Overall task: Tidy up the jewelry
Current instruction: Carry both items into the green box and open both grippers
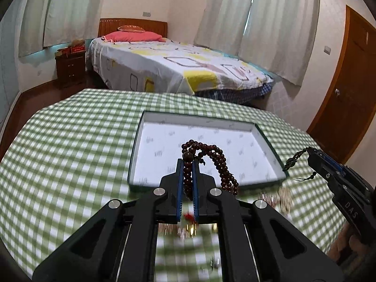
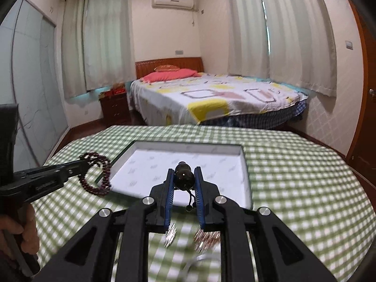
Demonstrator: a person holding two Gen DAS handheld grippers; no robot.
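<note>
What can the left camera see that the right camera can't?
Only the left wrist view shows the brown door and the dark red bead strand pinched up close in the left gripper.

Only the right wrist view shows the air conditioner and the dark round bead clamped in the right gripper.

Both show the white tray, the green checked tablecloth, the bed and blurry gold jewelry lying loose.
</note>
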